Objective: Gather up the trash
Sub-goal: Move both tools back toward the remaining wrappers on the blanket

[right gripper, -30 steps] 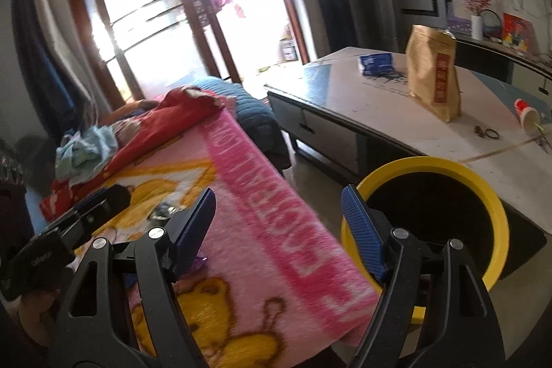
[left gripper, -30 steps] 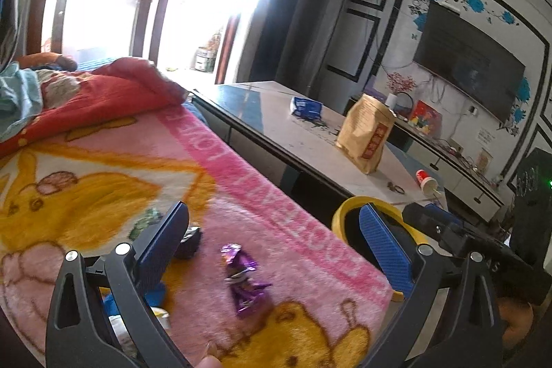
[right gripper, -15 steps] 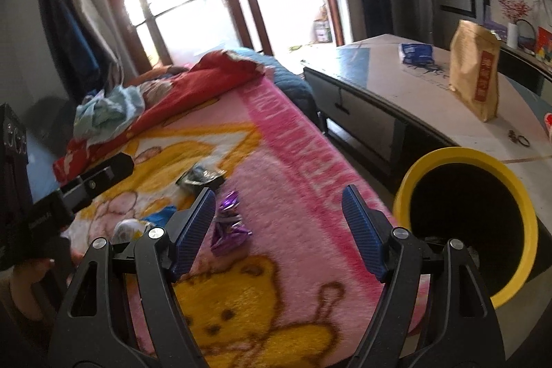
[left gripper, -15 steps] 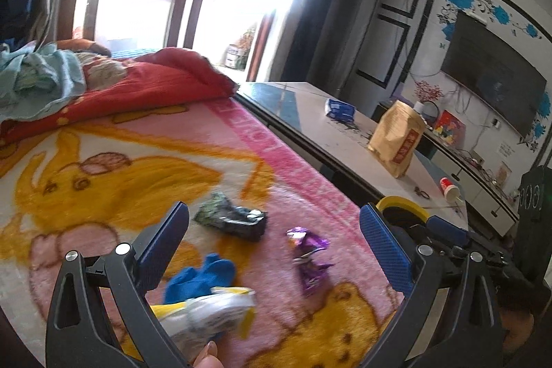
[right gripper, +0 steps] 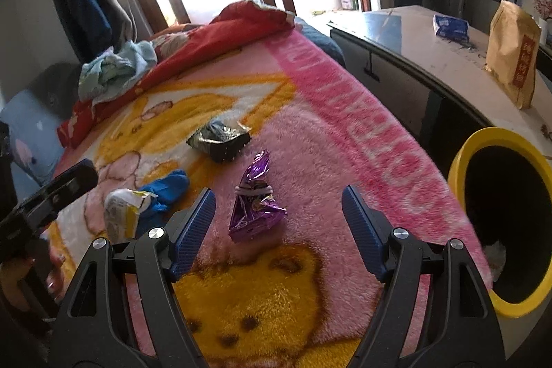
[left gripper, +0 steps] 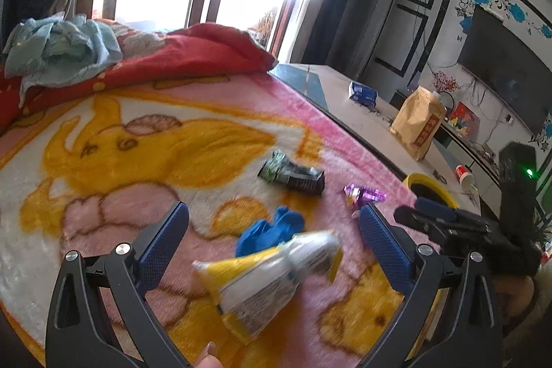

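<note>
Motion blur smears the yellow-and-white wrapper [left gripper: 272,278] in the left wrist view, so its print cannot be read; it lies on the pink blanket [left gripper: 145,161] between the spread fingers of the left gripper [left gripper: 274,244], which grips nothing. A fingertip [left gripper: 207,355] is cut off at the bottom edge. Right wrist view shows the same wrapper [right gripper: 122,216] sharper, crumpled, resting against the blue crumpled piece [right gripper: 169,190], with the left gripper [right gripper: 51,195] only partly in frame at the left, its jaws hidden. Right gripper [right gripper: 278,212] is likewise released, jaws wide, with the purple foil wrapper [right gripper: 255,202] on the blanket [right gripper: 345,133] between and just ahead of its fingers, not touched. Dark wrapper [right gripper: 220,140] lies further back; in the left view it [left gripper: 293,176] sits beyond the blue piece [left gripper: 269,230], and the purple wrapper [left gripper: 362,195] is small and partly behind the right finger. Yellow bin [right gripper: 500,219] stands just beside the blanket's edge, its black interior fully open to the right view; the left view shows only a sliver of its rim [left gripper: 427,181] behind the right gripper [left gripper: 448,223]. Brown paper bag [right gripper: 514,54] stands upright on the table [right gripper: 414,33].
</note>
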The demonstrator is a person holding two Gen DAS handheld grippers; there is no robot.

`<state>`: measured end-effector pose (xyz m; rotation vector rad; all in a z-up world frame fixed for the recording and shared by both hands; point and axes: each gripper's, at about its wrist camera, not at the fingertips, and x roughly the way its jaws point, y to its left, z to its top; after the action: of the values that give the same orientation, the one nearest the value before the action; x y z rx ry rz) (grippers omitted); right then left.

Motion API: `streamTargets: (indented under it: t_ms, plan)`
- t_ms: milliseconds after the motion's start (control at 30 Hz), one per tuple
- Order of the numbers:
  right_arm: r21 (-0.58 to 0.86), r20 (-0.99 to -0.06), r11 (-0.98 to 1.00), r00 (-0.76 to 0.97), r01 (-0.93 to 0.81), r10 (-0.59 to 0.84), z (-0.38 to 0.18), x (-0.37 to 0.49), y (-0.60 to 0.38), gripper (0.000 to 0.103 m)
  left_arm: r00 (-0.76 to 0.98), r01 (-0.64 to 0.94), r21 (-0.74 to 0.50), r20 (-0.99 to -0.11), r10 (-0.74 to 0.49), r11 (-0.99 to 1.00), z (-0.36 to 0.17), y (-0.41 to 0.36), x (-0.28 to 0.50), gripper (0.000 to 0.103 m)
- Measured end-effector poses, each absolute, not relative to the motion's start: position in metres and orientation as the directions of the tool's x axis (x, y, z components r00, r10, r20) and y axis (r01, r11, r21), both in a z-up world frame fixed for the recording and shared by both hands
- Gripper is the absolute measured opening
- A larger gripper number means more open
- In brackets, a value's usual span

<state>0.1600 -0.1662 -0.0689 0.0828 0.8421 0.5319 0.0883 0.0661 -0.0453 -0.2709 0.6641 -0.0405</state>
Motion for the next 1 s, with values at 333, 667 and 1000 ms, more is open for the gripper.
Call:
streamTargets:
  t_ms: [333,667,1000]
  plan:
    - [0.284,-0.723,0.865,0.501,-0.413,0.476,-0.088,0.173,-0.154,0.067,0.737,0.009,-0.222,-0.657,-0.157,0.975,-0.066,0.064,0.08,0.096]
    - [0.295,-0.732,0.854,0.473,-0.428,0.49,-0.095,0.175,-0.145,0.066,0.691,0.051,-0.201,-0.7,-0.18,0.978,-0.082,0.058,0.087,0.096]
    - [0.304,-0.739,0.851,0.459,-0.427,0.494,-0.098,0.175,-0.144,0.055,0.687,0.079,-0.209,-0.697,-0.206,0.975,-0.081,0.069,0.082,0.096]
